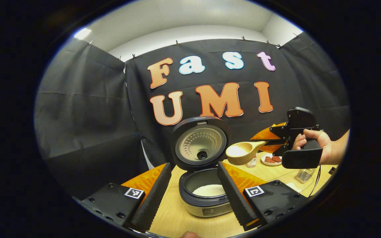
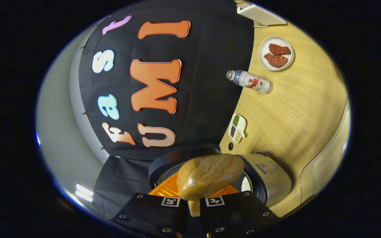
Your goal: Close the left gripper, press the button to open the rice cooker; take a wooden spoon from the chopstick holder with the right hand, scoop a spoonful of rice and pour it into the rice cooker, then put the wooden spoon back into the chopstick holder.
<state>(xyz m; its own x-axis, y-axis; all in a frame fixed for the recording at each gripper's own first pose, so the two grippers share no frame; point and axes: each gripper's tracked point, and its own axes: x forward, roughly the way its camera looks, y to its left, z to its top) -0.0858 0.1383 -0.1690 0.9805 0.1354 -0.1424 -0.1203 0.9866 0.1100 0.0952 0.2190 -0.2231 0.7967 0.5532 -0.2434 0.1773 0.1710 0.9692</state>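
Note:
The rice cooker [image 1: 207, 201] stands open on the wooden table, lid [image 1: 199, 145] upright, white rice in its pot [image 1: 208, 190]. My left gripper [image 1: 193, 164] is open, its fingers [image 1: 154, 195] spread either side of the cooker and holding nothing. To the right and above the pot, a hand holds my right gripper [image 1: 278, 140], shut on the handle of the wooden spoon [image 1: 243, 152], whose bowl carries white rice. In the right gripper view, which is rolled sideways, the spoon's wooden underside [image 2: 208, 175] covers the right gripper [image 2: 193, 202], with the cooker [image 2: 266, 178] just behind it.
Behind the cooker sit a small bottle [image 2: 251, 81], a white plate with brown pieces [image 2: 275, 53] and a little divided dish [image 2: 236, 127]. A clear holder-like container [image 1: 304, 173] stands at the right, near the table edge. The black cloth wall closes the back.

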